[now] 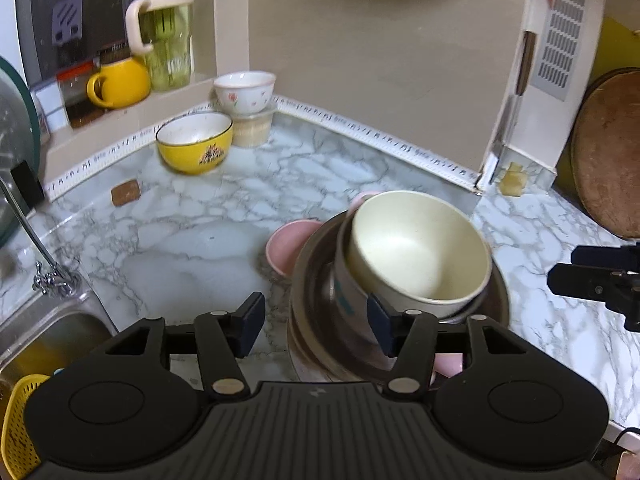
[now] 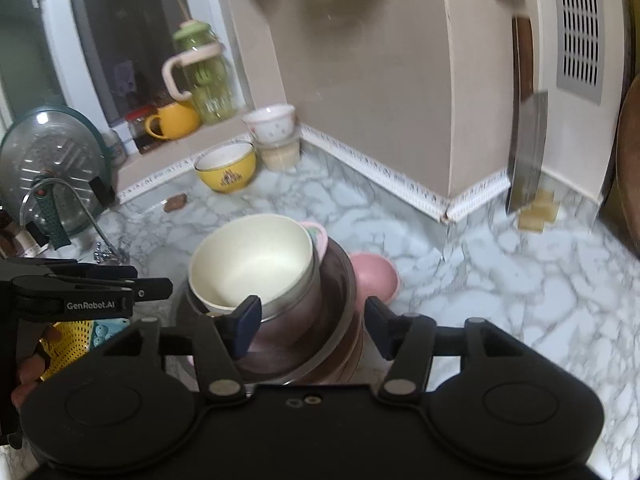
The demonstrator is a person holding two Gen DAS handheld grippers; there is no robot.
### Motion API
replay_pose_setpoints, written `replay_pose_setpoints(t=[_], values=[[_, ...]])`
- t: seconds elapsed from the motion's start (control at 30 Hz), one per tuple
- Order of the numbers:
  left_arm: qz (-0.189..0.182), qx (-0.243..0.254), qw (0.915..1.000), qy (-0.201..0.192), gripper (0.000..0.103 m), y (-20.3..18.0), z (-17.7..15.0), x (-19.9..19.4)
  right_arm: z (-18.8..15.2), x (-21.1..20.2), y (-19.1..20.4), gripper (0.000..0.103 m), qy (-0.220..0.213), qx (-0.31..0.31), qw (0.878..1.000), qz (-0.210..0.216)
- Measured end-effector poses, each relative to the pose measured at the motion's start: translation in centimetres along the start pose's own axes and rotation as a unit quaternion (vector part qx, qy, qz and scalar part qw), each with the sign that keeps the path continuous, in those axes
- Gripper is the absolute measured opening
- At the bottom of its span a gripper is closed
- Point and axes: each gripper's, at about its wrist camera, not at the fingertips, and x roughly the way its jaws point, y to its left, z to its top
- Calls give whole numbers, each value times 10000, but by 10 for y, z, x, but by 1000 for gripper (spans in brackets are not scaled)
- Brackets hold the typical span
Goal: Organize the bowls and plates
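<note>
A cream bowl [image 1: 416, 248] [image 2: 252, 264] sits tilted on top of a stack: a steel bowl [image 1: 314, 268] [image 2: 336, 280] over brownish plates [image 1: 304, 356] [image 2: 352, 344] on the marble counter. A pink bowl [image 1: 284, 248] [image 2: 376, 276] lies beside the stack. My left gripper [image 1: 316, 320] is open just left of the stack, its right pad in front of the steel bowl and gripping nothing. My right gripper [image 2: 313, 324] is open in front of the stack, pads off it. At the back corner stand a yellow bowl [image 1: 196, 144] [image 2: 226, 168] and a white flowered bowl [image 1: 245, 92] [image 2: 270, 122] on a plastic tub.
A steel sink [image 1: 48, 328] with a faucet [image 1: 36, 240] and a yellow colander [image 1: 20, 420] lies at the left. A cleaver [image 2: 526, 152] leans on the wall at the right, near a round wooden board [image 1: 608, 152]. A pot lid [image 2: 48, 160], yellow mug [image 1: 120, 84] and green pitcher [image 1: 166, 28] stand by the window.
</note>
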Motion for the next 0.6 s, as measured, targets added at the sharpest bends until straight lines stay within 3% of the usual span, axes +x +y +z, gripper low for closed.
replay_pose_setpoints(t=[0.2,0.6], values=[[-20,69,9997,-235,60,-15,-5,-22,-4,-21,8,74,-328,-267,9991,93],[-228,-58,9982,-556,84,-31,-24,-49,-20,-45,13,97,-729,-322,9968,114]])
